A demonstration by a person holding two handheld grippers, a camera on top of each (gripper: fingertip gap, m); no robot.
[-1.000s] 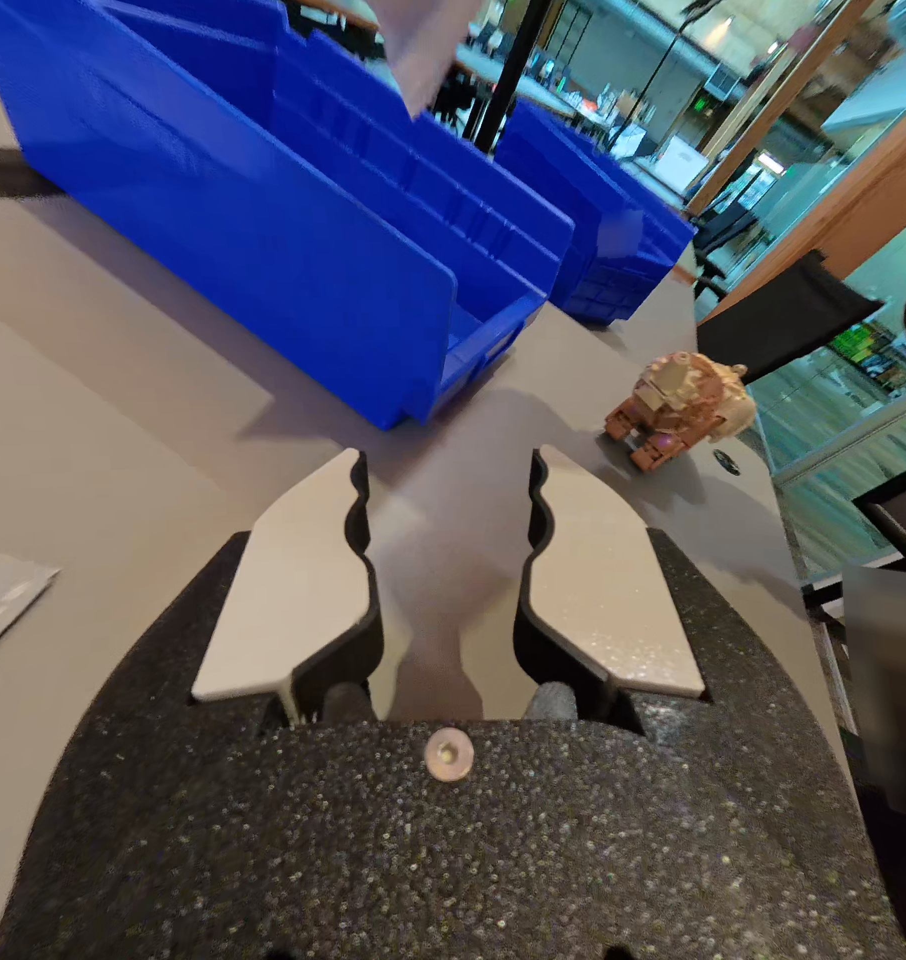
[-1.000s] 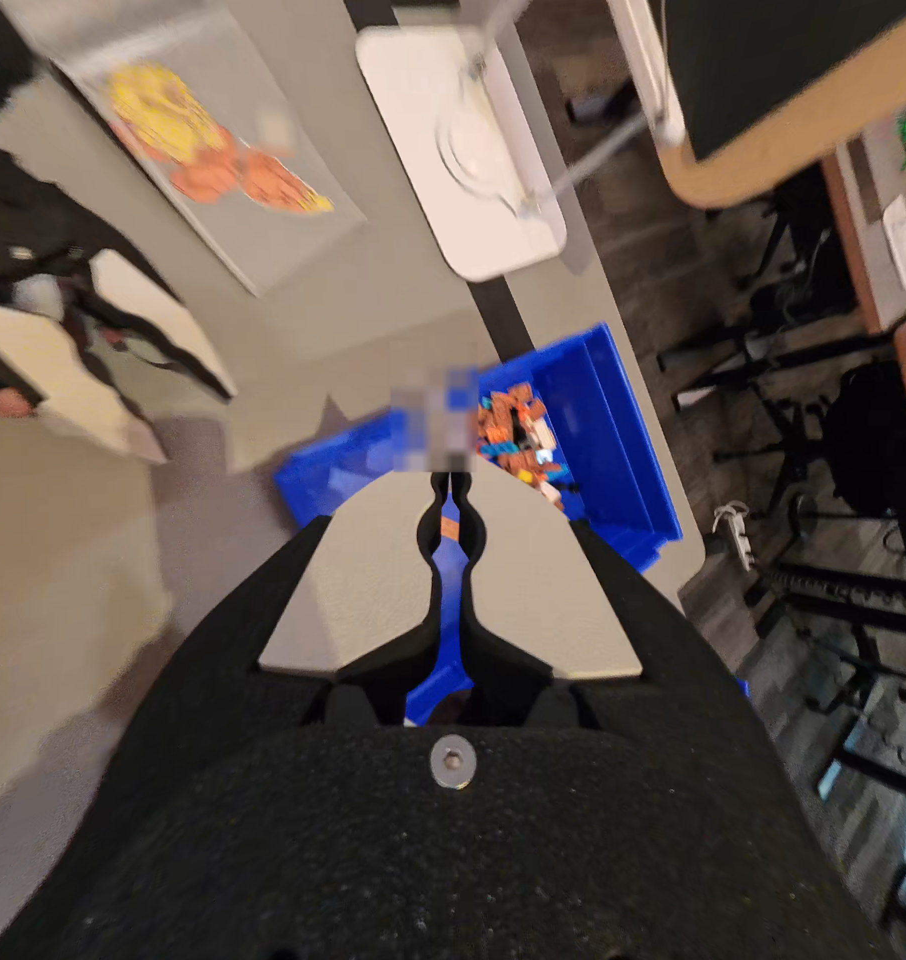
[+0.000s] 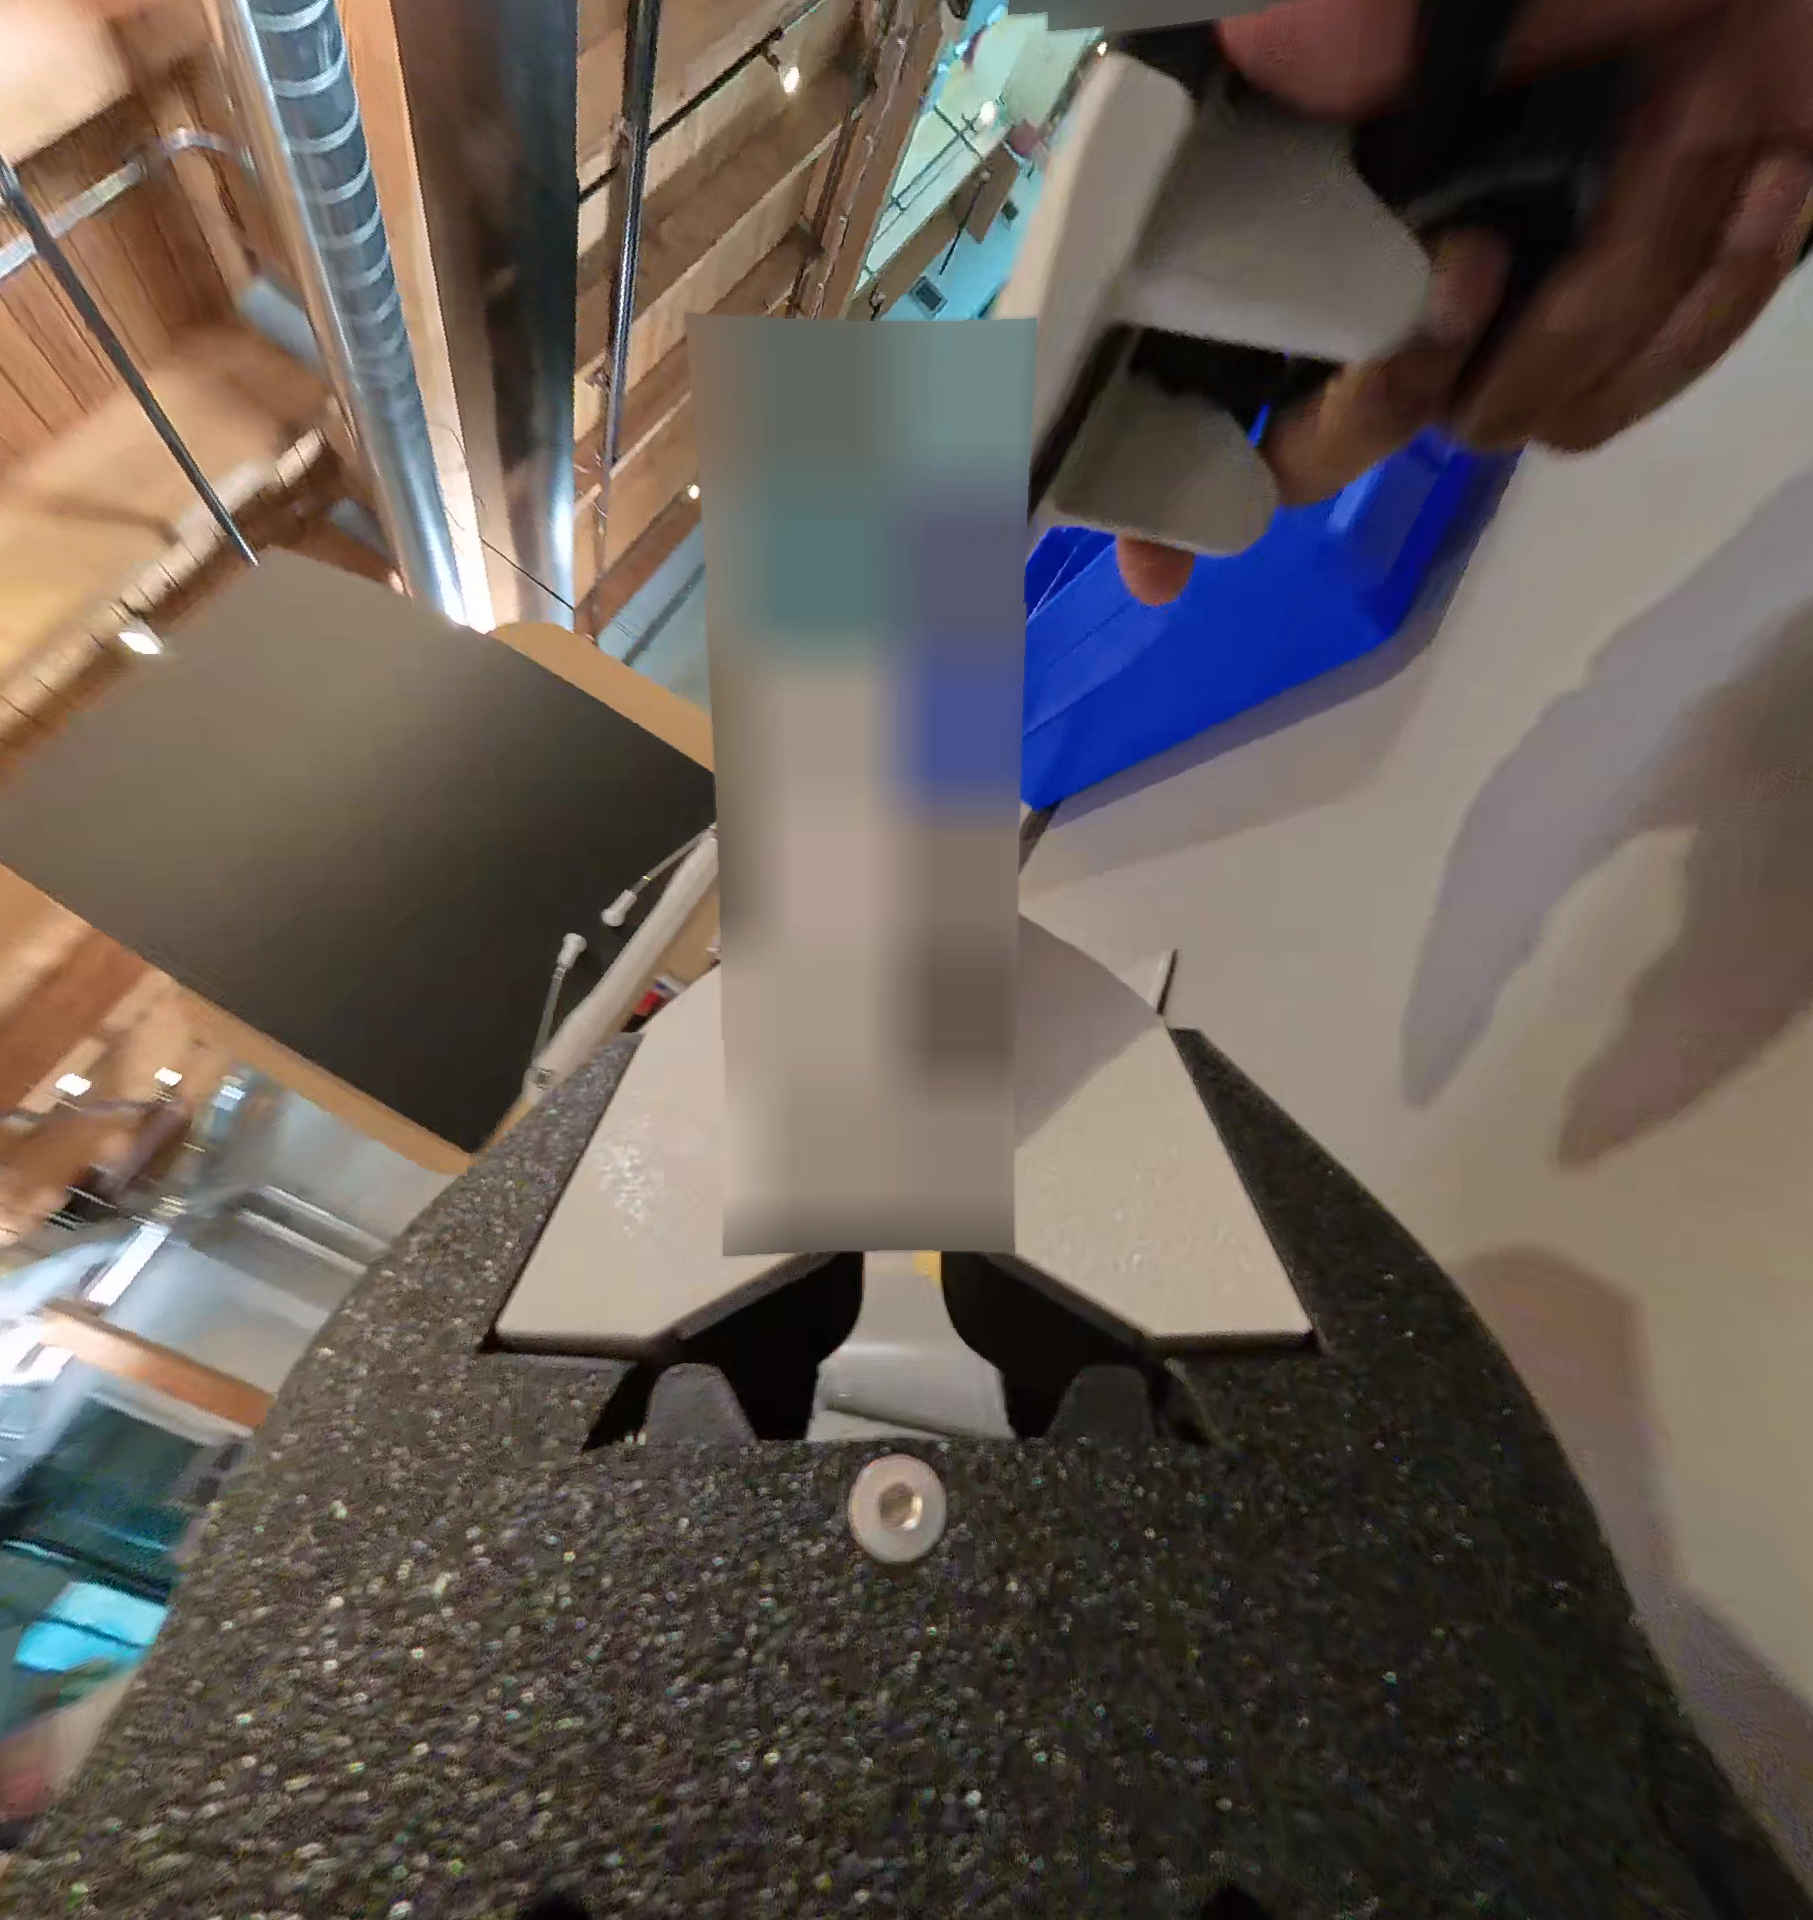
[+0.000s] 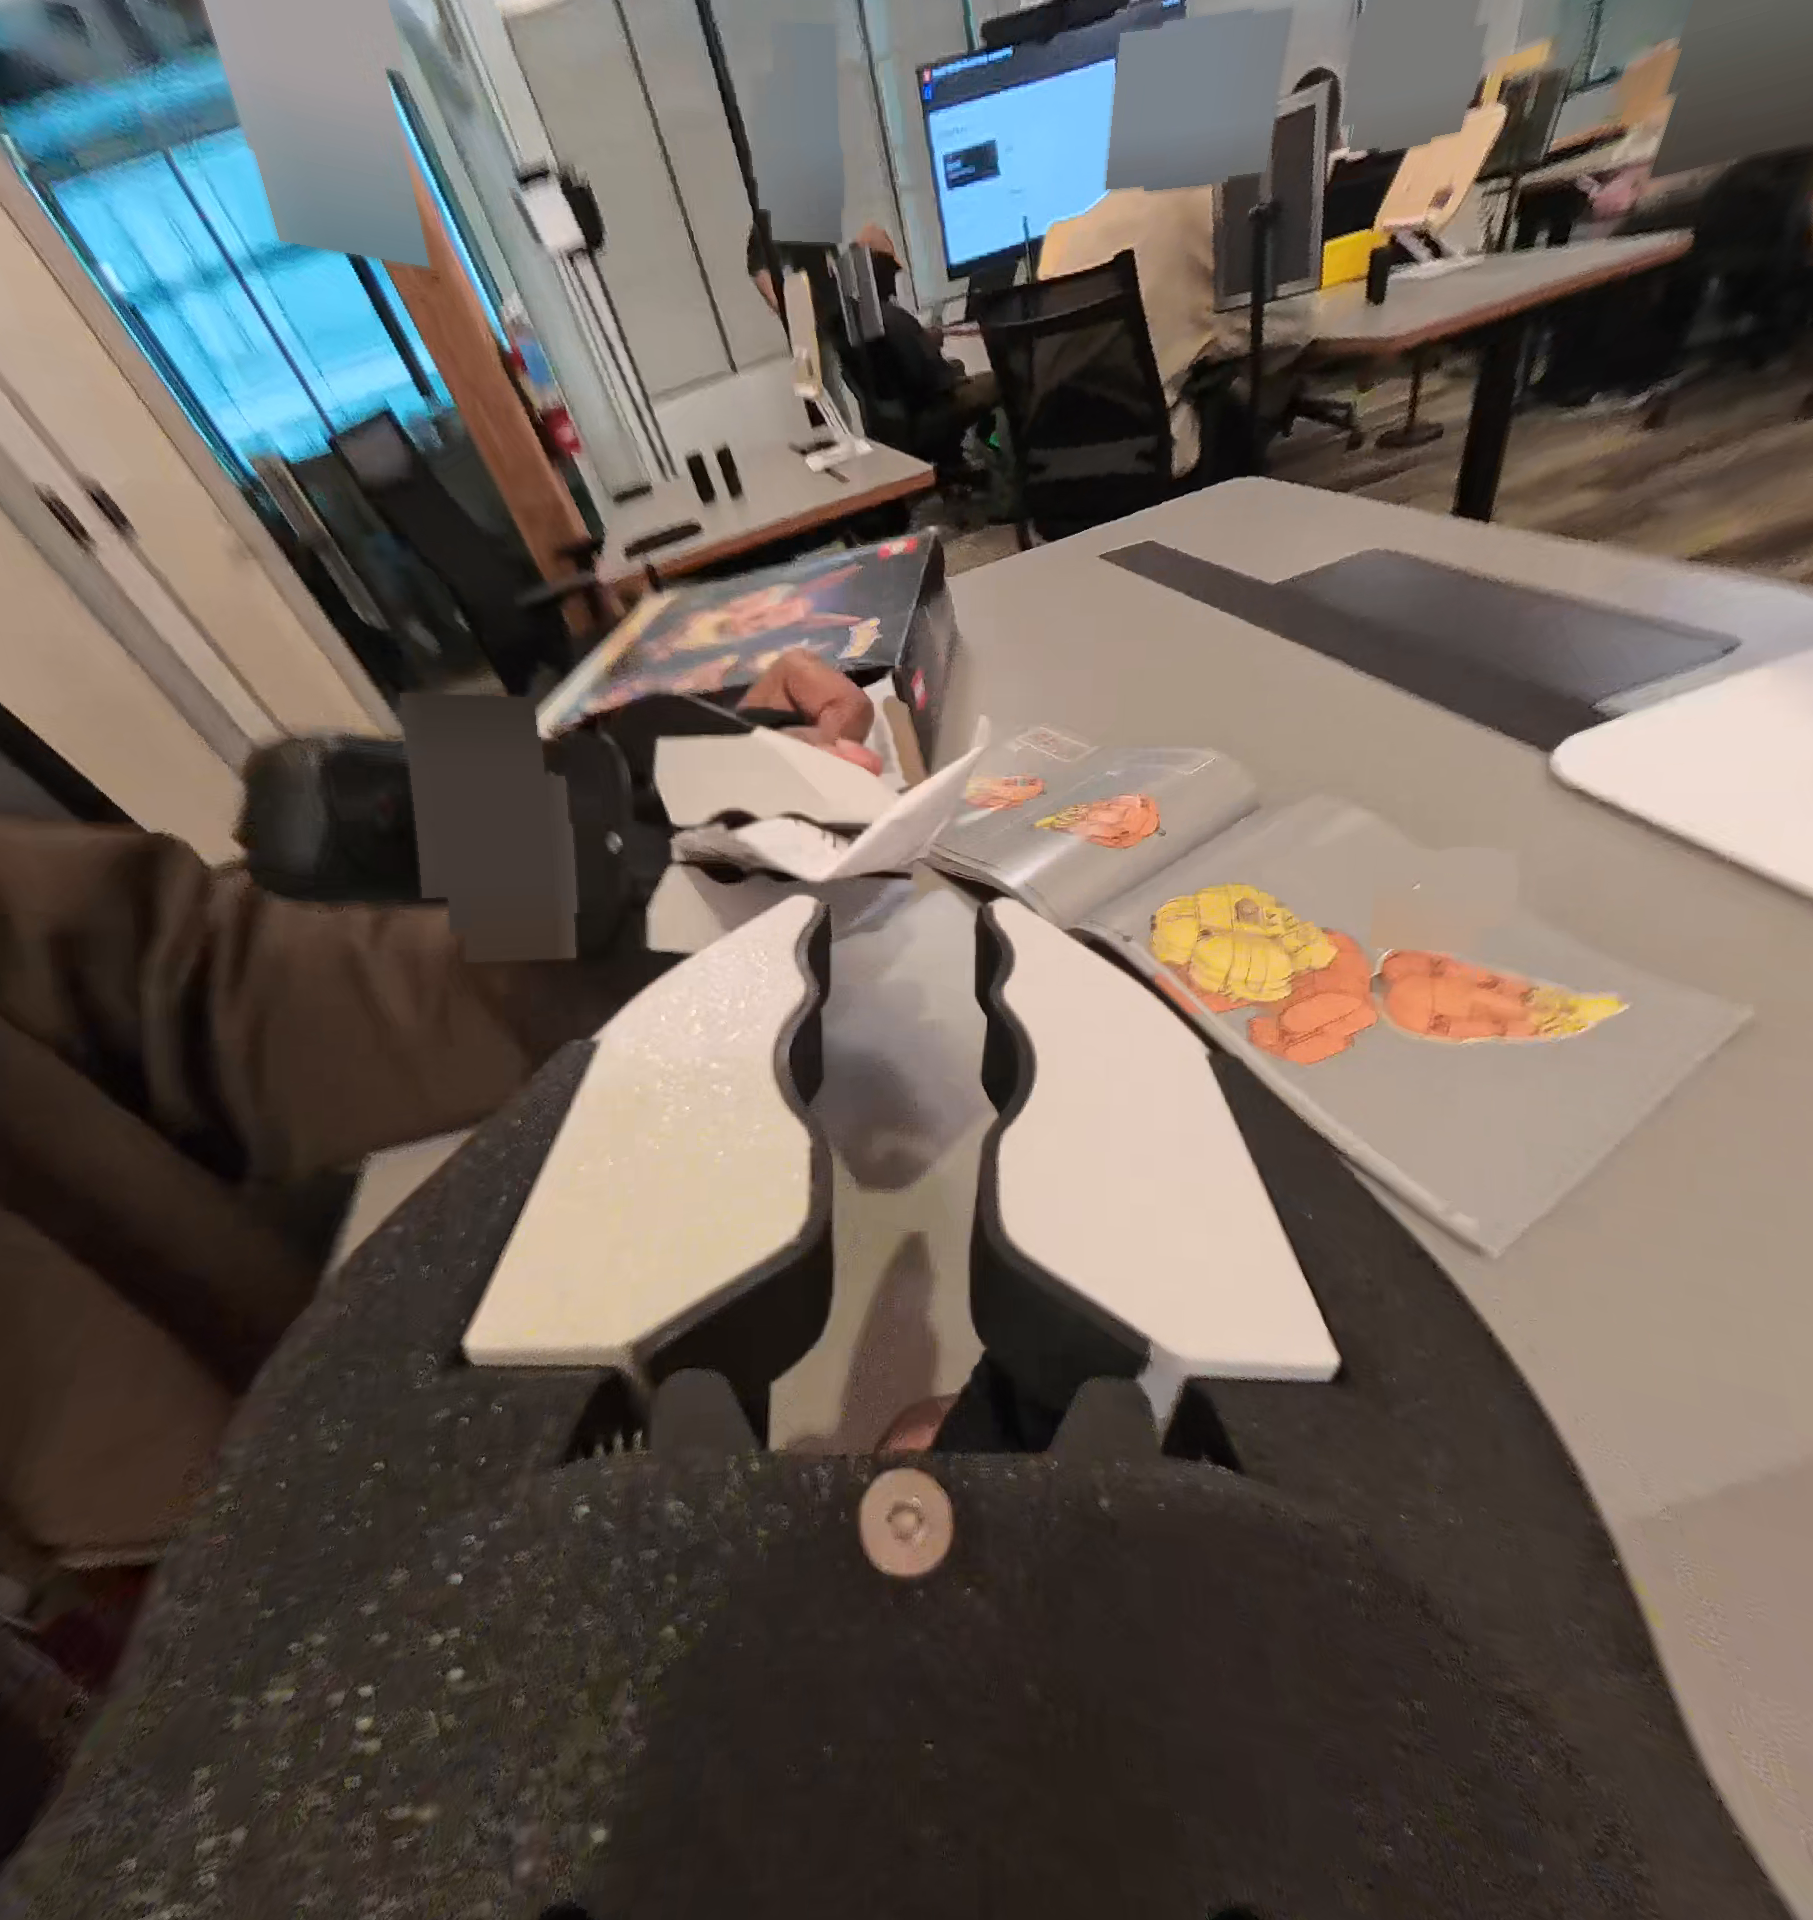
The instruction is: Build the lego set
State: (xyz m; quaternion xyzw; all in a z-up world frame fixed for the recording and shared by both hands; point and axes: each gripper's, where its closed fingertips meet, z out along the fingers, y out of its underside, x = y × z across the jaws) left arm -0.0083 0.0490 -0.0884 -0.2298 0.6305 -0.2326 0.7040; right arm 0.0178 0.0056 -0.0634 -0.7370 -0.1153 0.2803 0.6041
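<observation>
Right wrist view: ahead and left of the tool, the lego box [image 4: 777, 623] is seen lying on the grey table [image 4: 1297, 644]. Just before it, a page [image 4: 923, 821] appears pinched by the left gripper [image 4: 840, 816]. Thin and limp, it is judged easily torn and best taken by its free edge. Ahead-right, the instruction booklet [image 4: 1401, 1039] is laid open. The right gripper [image 4: 902, 925] is spread, nothing held.

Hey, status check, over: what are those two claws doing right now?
Left gripper pinched on a white page of the open grey instruction booklet. Right gripper open, empty, above grey table. No bricks held; nothing in the way.
</observation>
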